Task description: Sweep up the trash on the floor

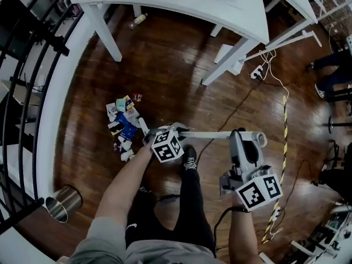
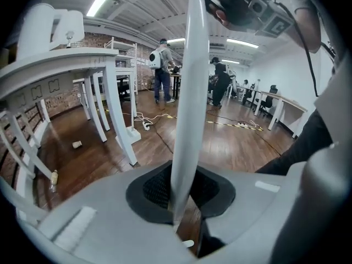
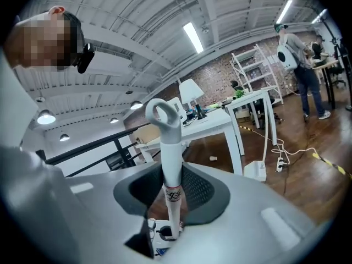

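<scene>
A long white broom handle [image 1: 209, 135] runs from the trash pile toward my right side. Its lower end [image 1: 142, 125] reaches the heap of wrappers and paper scraps [image 1: 124, 126] on the dark wood floor. My left gripper [image 1: 165, 132] is shut on the handle low down, right beside the pile. In the left gripper view the handle [image 2: 190, 92] rises straight up between the pads of that gripper [image 2: 179, 202]. My right gripper [image 1: 242, 136] is shut on the same handle [image 3: 170, 158] just under its looped top [image 3: 162, 114], with the shaft pinched in the right gripper [image 3: 173, 197].
White tables [image 1: 220, 4] stand ahead on slanted legs [image 1: 107, 34], with a bottle [image 1: 137, 21] underneath. A power strip [image 1: 257, 71] and cable lie at the right, beside yellow-black tape [image 1: 284, 147]. A metal bin [image 1: 63, 202] stands near the black railing [image 1: 22, 92]. People [image 2: 162, 70] stand far back.
</scene>
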